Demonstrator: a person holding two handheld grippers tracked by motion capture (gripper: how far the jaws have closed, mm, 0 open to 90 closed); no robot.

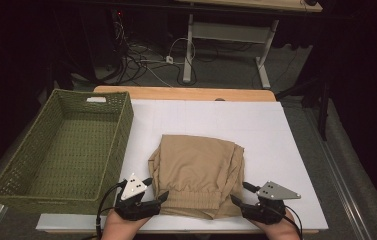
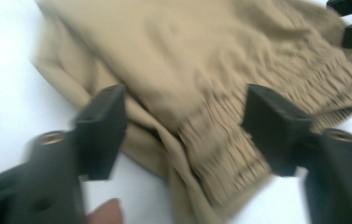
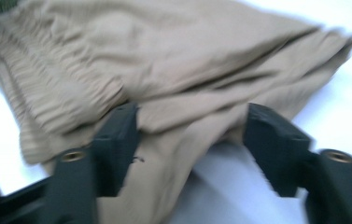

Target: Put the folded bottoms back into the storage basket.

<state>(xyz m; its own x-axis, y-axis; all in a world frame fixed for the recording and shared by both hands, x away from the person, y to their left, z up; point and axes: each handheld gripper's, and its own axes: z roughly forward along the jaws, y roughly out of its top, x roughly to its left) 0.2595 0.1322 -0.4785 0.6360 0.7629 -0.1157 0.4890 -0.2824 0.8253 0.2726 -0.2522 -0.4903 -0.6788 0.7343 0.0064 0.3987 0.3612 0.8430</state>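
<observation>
Both grippers sit at the bottom of the high view, one at each near corner of a folded pair of tan shorts [image 1: 197, 172]. Left gripper [image 1: 157, 192], lower left of centre, has its jaws spread apart; in the left gripper view [image 2: 185, 135] the gathered waistband lies between the two black jaws without either pad pressing on it, so the jaws are released and nothing is gripped. Right gripper [image 1: 239, 195], lower right of centre, is likewise released: in the right gripper view [image 3: 190, 140] its jaws stand wide over the folded edge of the cloth, not pinching it.

Those shorts lie flat on the white table top [image 1: 286, 150], in the lower middle of the high view. Just left of them stands a green woven basket [image 1: 118, 142], its near wall close to the left gripper.
</observation>
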